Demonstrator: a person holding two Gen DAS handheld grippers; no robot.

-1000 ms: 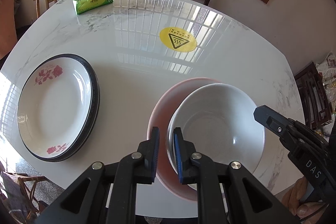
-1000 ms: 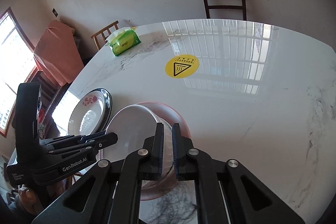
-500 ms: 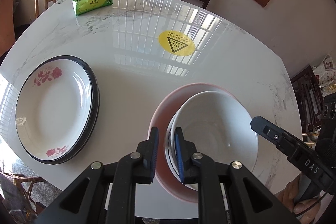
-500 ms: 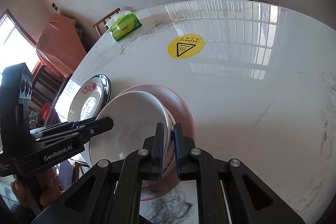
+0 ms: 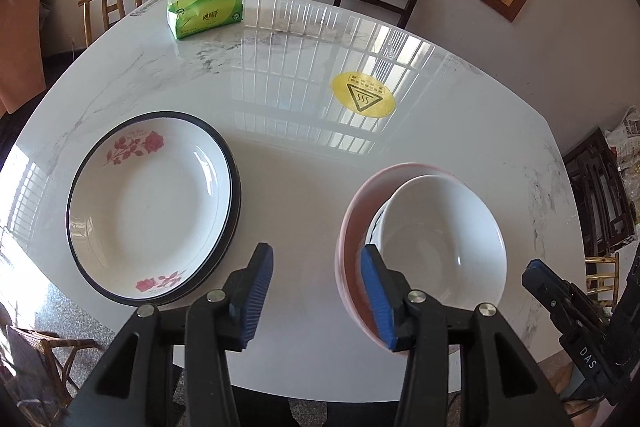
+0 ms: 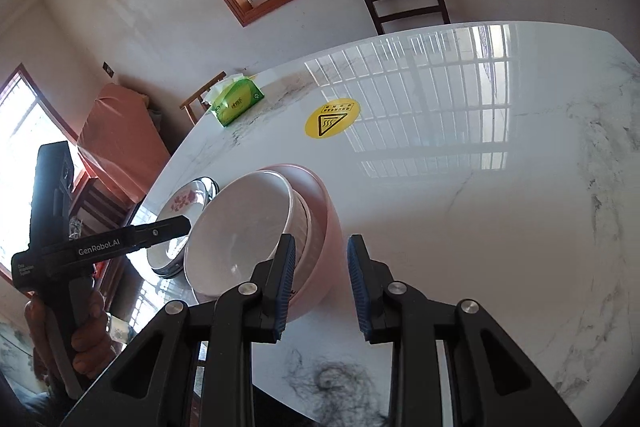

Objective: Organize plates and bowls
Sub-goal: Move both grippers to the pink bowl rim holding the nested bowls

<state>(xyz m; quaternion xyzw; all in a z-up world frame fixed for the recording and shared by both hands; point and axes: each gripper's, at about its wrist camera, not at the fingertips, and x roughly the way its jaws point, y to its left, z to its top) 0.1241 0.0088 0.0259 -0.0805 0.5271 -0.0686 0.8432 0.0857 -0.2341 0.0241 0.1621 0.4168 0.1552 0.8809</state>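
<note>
A white bowl (image 5: pixel 440 247) sits nested in a pink bowl (image 5: pixel 350 223) near the table's front right, with the rim of a patterned bowl between them. To the left lies a rose-patterned plate (image 5: pixel 148 203) on a black-rimmed plate. My left gripper (image 5: pixel 318 297) is opening; its right finger (image 5: pixel 376 295) stands beside the pink bowl's left rim and nothing is pressed. My right gripper (image 6: pixel 322 279) is opening too. The pink bowl's (image 6: pixel 326 227) wall shows between its pads, untouched. The white bowl (image 6: pixel 240 227) rests inside.
A green tissue pack (image 5: pixel 204 11) stands at the table's far left and a yellow warning sticker (image 5: pixel 362 99) lies mid-table. Chairs ring the marble table (image 5: pixel 280 155). A hand (image 6: pixel 84 327) holds the left gripper's handle at the near-left table edge.
Both grippers were shut on the white bowl's rim; both have let go, opened and drawn back. The white bowl has settled down into the pink bowl.
</note>
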